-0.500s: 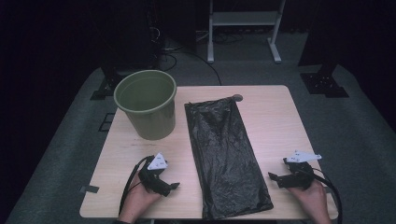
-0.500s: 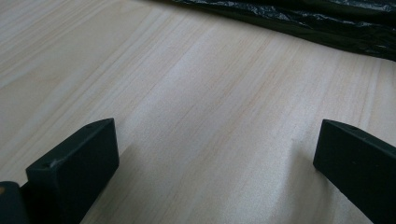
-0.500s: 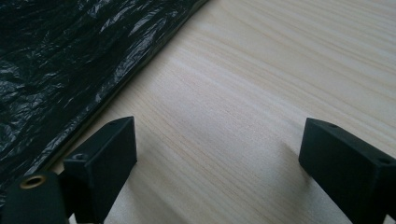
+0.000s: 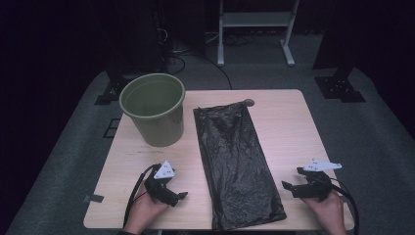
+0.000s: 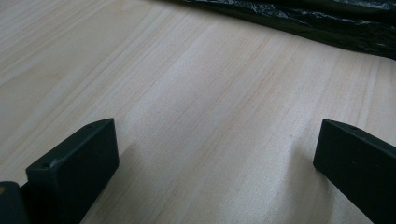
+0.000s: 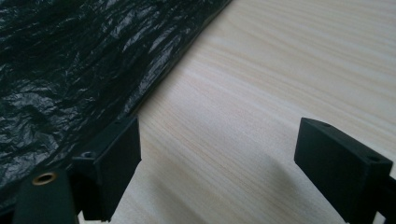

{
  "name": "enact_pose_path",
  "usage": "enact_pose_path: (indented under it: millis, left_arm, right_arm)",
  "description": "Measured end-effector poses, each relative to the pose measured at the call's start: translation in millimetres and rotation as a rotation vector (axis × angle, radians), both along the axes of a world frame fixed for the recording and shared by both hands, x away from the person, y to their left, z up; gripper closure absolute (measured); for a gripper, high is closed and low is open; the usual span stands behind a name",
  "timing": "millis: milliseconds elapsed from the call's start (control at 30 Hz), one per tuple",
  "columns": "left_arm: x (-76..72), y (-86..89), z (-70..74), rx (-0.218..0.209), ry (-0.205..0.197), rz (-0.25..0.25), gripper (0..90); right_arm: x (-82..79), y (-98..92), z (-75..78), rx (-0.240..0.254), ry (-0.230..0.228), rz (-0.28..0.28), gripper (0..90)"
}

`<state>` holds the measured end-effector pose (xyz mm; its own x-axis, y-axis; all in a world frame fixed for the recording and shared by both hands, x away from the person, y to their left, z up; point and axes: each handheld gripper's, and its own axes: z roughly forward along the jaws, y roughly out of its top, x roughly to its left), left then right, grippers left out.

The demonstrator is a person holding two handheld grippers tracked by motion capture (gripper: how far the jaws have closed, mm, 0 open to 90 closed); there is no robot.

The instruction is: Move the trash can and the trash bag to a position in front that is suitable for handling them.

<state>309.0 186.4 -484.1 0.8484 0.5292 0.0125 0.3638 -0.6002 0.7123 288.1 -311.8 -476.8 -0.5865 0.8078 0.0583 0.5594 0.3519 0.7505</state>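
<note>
On the table (image 4: 288,127), down the middle, I have the black bag (image 4: 235,161) lying flat and lengthwise, its near end at the table's front edge and its far end close to the back edge. My left gripper (image 4: 178,195) sits near the front edge, to the left of the bag and apart from it, tips aimed toward the bag's left side. My right gripper (image 4: 288,186) sits near the front edge on the other side, tips just beside the bag's right edge. In the left gripper view both jaws stand wide apart over bare wood, nothing between them, and the bag (image 5: 299,18) runs along the top of that view, well clear of the jaws. In the right gripper view the jaws also stand wide, with bare wood between them; one jaw lies right at the bag's (image 6: 79,65) crinkled edge, whether touching it I cannot tell. Neither gripper holds anything. A green bin (image 4: 154,110) stands upright at the far left of the table, just beside the bag's far left corner, well apart from both grippers. I can read no writing or label on the bag, bin or grippers.
</note>
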Motion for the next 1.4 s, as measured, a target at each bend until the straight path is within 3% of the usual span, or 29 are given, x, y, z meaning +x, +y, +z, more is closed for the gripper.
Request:
enact_pose_path:
  millis: [167, 367, 467, 667, 933, 1167, 1400]
  left_arm:
    - [0.0, 0.0, 0.0, 0.000, 0.000, 0.000, 0.0]
    - [-0.5, 0.2, 0.0, 0.001, -0.001, 0.001, 0.0]
    - [-0.5, 0.3, 0.0, 0.001, 0.000, 0.001, 0.0]
    - [-0.5, 0.3, 0.0, 0.001, 0.000, 0.001, 0.0]
    - [-0.5, 0.3, 0.0, 0.001, 0.000, 0.001, 0.0]
    - [-0.5, 0.2, 0.0, 0.001, -0.001, 0.001, 0.0]
    - [-0.5, 0.2, 0.0, 0.001, 0.000, 0.001, 0.0]
  right_arm:
    - [-3.0, 15.9, 8.4, -0.041, -0.011, 0.009, 13.8]
    - [-2.5, 40.7, 9.7, -0.025, 0.011, 0.065, 17.0]
    - [-1.6, 45.7, 10.0, 0.007, 0.022, 0.089, 18.0]
    - [0.1, 51.0, 7.0, 0.005, 0.044, 0.110, 22.9]
    - [2.0, 54.2, 2.0, -0.013, 0.079, 0.137, 50.9]
    - [1.2, 54.5, 1.8, -0.052, 0.062, 0.130, 90.0]
    - [0.7, 50.3, 5.3, -0.046, 0.047, 0.123, 90.0]
